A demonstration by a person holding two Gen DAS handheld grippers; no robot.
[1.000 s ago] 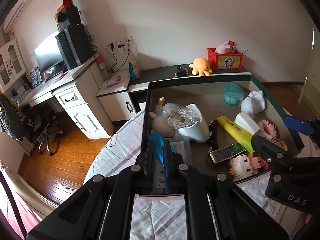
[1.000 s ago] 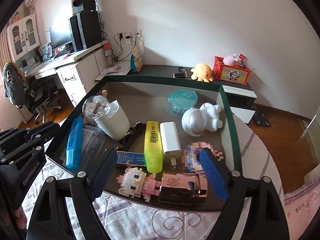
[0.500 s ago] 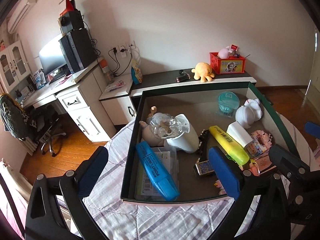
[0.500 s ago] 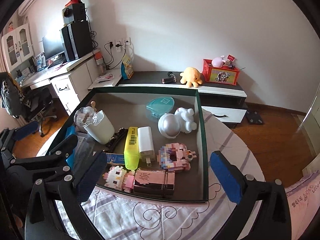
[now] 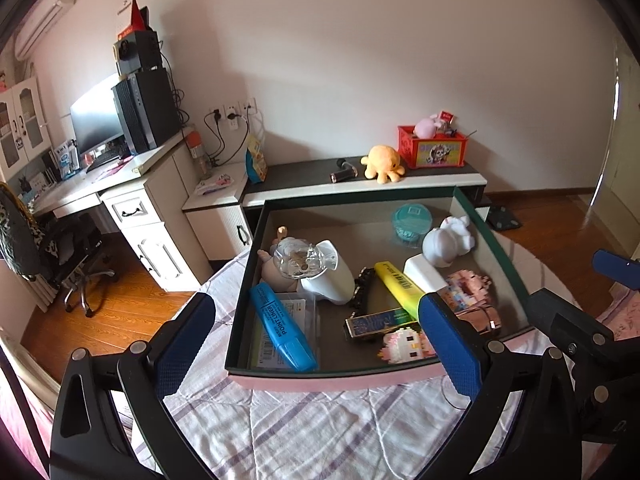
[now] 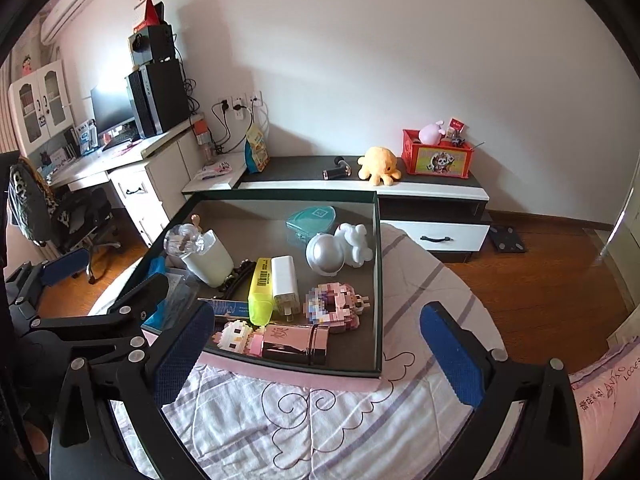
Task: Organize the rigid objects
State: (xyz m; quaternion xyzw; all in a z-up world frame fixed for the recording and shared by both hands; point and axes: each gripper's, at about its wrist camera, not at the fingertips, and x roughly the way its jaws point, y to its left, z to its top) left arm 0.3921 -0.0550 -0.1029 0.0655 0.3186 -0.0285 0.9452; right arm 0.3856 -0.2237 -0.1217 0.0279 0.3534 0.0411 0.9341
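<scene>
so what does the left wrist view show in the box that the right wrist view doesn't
Only the left wrist view shows the blue highlighter in full, lying over a clear packet near the front left corner; in the right wrist view the left tongs cover most of it. Only the right wrist view shows the pink metallic case whole, at the front wall, and the white charger's prongs. Both show the box, white cup, yellow highlighter, teal round container and white astronaut figure.
</scene>
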